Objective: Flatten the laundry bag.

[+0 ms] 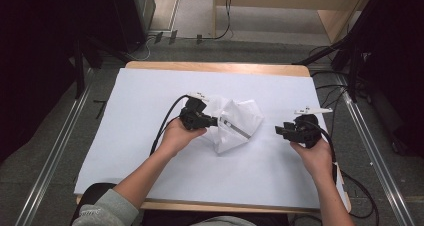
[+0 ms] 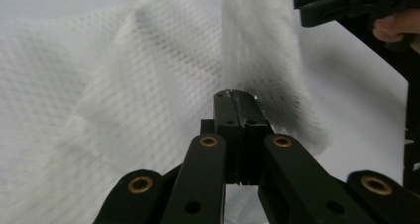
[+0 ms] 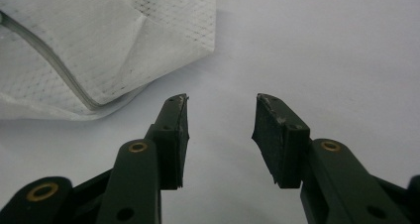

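White mesh bag (image 1: 234,124): crumpled mid-tabletop, grey strip across it.
Left claw (image 1: 214,121): at the bag's left edge, jaws pressed together; whether mesh is caught between them I cannot tell.
Right claw (image 1: 278,130): apart from the bag on the right, jaws standing open, nothing between them.
Tabletop (image 1: 150,96): covered by a pale sheet.

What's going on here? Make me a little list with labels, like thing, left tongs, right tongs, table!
thing: white mesh garment, crumpled, with a grey stripe
left tongs: shut, at the garment's edge; whether cloth is pinched, cannot tell
right tongs: open, nothing between them, apart from the garment
table: wooden, covered by a white sheet
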